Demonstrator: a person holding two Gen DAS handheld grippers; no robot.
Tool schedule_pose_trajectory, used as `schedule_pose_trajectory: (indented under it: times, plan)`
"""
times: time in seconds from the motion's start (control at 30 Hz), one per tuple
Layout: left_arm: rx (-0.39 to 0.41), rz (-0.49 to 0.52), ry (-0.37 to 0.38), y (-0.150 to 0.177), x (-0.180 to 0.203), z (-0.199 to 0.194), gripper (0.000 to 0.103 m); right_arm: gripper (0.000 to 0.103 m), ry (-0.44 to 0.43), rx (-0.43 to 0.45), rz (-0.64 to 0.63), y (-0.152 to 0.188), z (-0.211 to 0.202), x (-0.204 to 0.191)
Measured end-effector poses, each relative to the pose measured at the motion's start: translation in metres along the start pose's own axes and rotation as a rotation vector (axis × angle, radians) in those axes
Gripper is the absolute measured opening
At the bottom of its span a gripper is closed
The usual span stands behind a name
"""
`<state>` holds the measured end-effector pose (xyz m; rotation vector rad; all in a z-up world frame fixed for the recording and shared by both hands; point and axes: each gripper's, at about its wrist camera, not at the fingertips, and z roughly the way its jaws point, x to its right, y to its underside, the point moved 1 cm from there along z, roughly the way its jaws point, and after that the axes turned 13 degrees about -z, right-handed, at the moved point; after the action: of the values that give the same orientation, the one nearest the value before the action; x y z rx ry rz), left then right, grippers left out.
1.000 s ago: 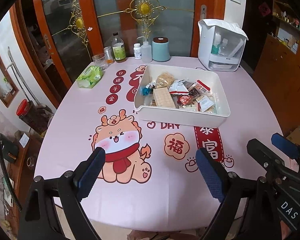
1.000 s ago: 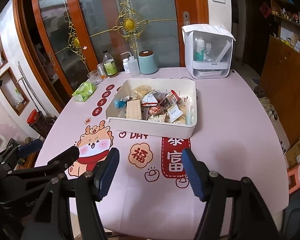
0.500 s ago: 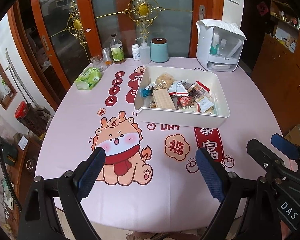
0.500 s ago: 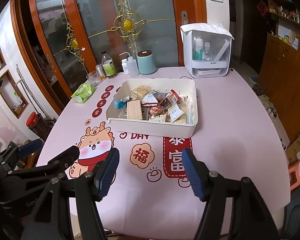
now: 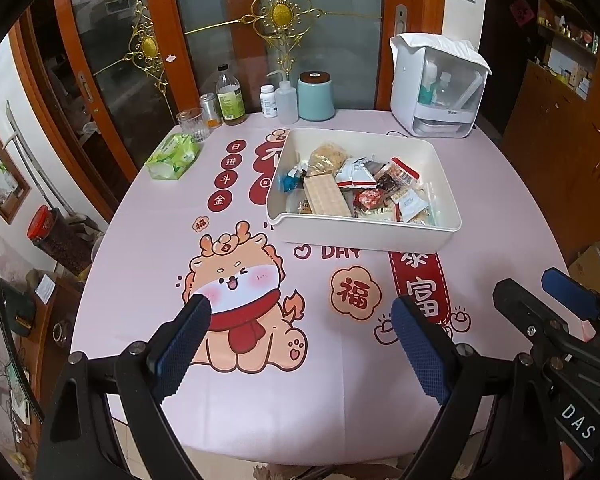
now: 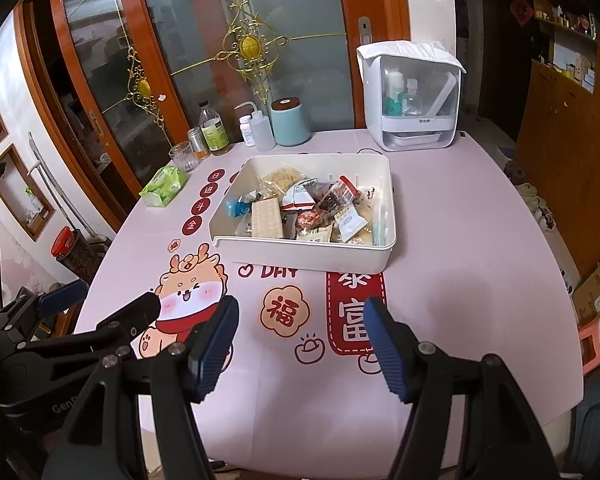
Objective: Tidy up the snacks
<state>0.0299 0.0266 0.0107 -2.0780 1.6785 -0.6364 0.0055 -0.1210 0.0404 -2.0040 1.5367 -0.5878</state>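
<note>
A white rectangular tray point(image 5: 364, 236) point(image 6: 300, 254) sits on the pink table, filled with several wrapped snacks point(image 5: 356, 188) point(image 6: 312, 208). My left gripper point(image 5: 300, 312) is open and empty, above the near part of the table over the dragon print, well short of the tray. My right gripper point(image 6: 300, 320) is open and empty, also near the front edge. The right gripper shows at the right of the left wrist view point(image 5: 540, 300); the left gripper shows at the left of the right wrist view point(image 6: 100, 304).
A green tissue pack point(image 5: 174, 156), a glass point(image 5: 192, 124), bottles point(image 5: 230, 96), a teal canister point(image 5: 316, 96) and a white dispenser box point(image 5: 440, 88) stand along the table's far edge. Glass doors stand behind. Wooden cabinets are at the right.
Both views have risen and pulled back very slightly; the tray and snacks have not moved. Both grippers stay open.
</note>
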Motion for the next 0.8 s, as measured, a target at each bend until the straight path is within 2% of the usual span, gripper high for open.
schedule_pose_trajectory:
  times: [0.8]
  plan:
    - [-0.011, -0.006, 0.0, -0.0001, -0.001, 0.0027, 0.091, 0.065, -0.002, -0.005, -0.002, 0.0018, 0.0028, -0.0025]
